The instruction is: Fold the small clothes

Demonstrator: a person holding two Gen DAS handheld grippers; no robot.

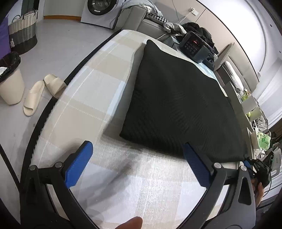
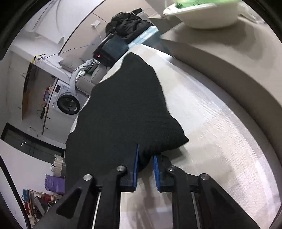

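Note:
A black knitted garment (image 1: 176, 98) lies flat on the checked table cover (image 1: 98, 84), its near edge just beyond my left gripper (image 1: 137, 144). The left gripper hangs open above the bare cover, and its blue pads (image 1: 79, 165) touch nothing. In the right wrist view the same garment (image 2: 123, 105) stretches away from me. My right gripper (image 2: 146, 153) is shut on its near corner, with a bunch of black fabric pinched between the blue pads (image 2: 135, 169). A thumb tip (image 1: 132, 222) shows at the bottom of the left wrist view.
A black device with red lights (image 1: 193, 45) and a heap of dark clothes (image 2: 128, 24) sit at the table's far end. A white bowl (image 2: 202, 15) stands on the surface to the right. Slippers (image 1: 44, 91), a bin (image 1: 10, 84) and a woven basket (image 1: 23, 31) stand on the floor left.

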